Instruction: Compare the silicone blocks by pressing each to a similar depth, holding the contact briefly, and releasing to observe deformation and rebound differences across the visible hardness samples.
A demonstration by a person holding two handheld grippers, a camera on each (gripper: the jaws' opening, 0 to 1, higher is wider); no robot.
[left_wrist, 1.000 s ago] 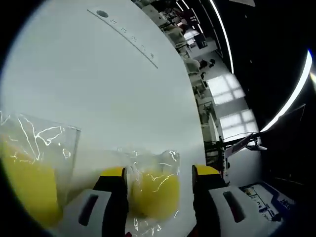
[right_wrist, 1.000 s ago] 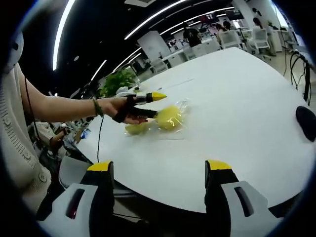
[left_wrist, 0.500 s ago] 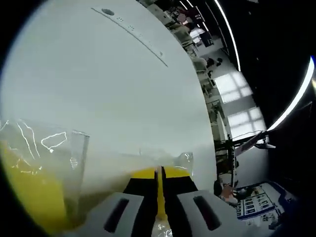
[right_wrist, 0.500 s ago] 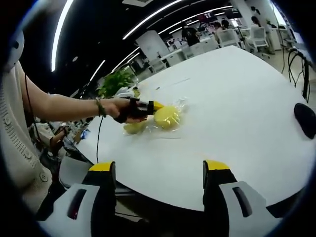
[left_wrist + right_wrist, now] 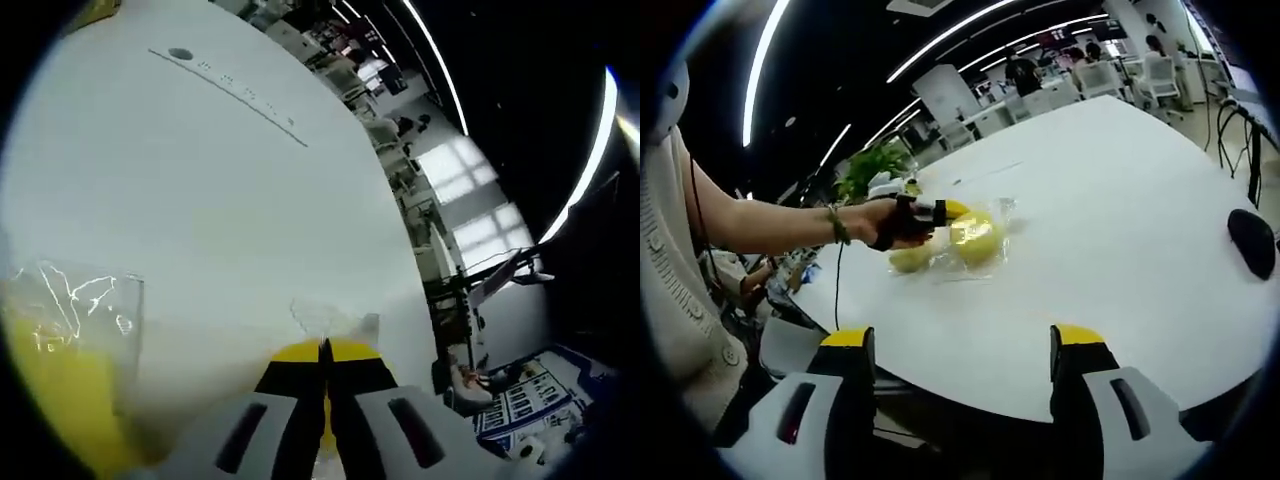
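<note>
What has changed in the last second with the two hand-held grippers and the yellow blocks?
The left hand-held gripper has shut: its jaws stood open around the bagged yellow block, now they meet. The right hand-held gripper stays open and apart, above the white table. The second yellow block has not moved.

In the left gripper view the near-left yellow block (image 5: 55, 400) in its clear bag runs off the picture's edge. The left hand-held gripper (image 5: 323, 350) hides the other block behind its closed tips. The surface's (image 5: 220, 200) far markings are too small to read.
</note>
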